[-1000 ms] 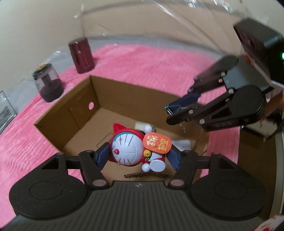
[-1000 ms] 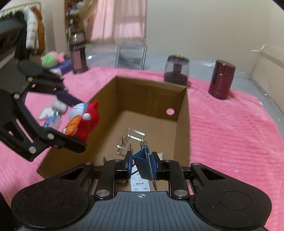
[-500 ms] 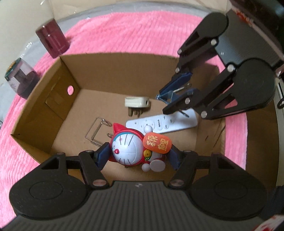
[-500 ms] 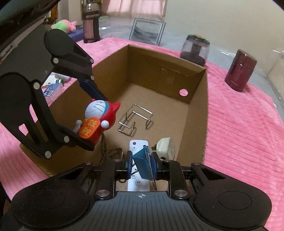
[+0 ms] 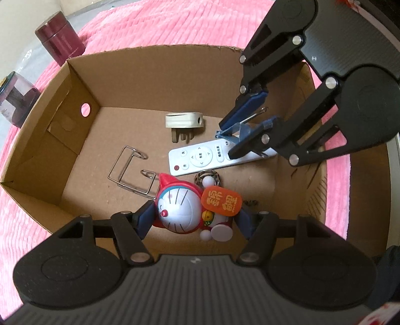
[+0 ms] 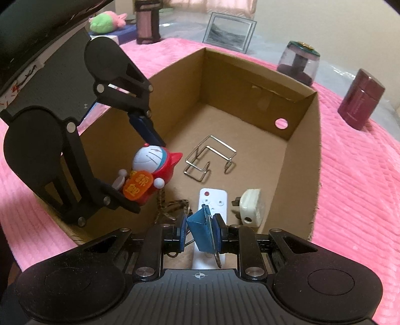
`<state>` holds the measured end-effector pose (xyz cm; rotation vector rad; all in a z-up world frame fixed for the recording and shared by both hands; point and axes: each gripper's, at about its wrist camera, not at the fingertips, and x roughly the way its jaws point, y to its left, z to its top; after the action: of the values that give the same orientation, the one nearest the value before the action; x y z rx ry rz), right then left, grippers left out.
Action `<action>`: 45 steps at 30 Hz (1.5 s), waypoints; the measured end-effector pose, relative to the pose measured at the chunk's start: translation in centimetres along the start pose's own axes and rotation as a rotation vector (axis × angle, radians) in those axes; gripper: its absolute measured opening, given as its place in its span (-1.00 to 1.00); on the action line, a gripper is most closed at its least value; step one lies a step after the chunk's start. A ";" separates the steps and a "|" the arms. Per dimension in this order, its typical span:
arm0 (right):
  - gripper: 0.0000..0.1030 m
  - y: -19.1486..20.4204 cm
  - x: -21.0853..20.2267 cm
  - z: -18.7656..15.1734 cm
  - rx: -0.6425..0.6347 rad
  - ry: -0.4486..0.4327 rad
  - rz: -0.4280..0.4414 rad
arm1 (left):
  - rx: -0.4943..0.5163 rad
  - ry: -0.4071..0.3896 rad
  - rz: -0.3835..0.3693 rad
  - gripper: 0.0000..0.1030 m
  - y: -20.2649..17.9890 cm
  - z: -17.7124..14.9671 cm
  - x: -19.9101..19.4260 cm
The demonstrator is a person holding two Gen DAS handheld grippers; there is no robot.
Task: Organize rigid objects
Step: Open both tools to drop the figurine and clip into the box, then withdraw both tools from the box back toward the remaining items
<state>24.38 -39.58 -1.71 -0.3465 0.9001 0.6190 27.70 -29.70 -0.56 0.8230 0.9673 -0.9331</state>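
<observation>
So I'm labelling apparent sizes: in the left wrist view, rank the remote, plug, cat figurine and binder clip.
1. Cat figurine, though nearness to the camera inflates it
2. Remote, partly hidden
3. Plug
4. Binder clip, mostly hidden

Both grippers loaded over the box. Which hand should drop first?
Probably left. The left gripper holds the toy figure over bare floor of the cardboard box; the right gripper holds its blue binder clip directly above the remote.

Lying across the whole surface: a ribbed pink plush blanket (image 6: pixel 355 175). Rising behind at twelve o'clock: a plain cream wall (image 6: pixel 312 20). Leaning against it at eleven: a framed picture (image 6: pixel 228 31). Glowing at upper centre: pink curtains (image 6: pixel 212 3), daylight filtering through.
</observation>
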 end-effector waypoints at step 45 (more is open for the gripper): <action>-0.64 5.1 -11.3 -1.8 0.319 -0.440 -0.110 | -0.469 -0.519 0.240 0.26 -2.8 -9.2 -13.9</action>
<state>14.80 -40.59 6.25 0.0306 0.5394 0.4178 18.66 -18.83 8.61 0.2650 0.5786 -0.6260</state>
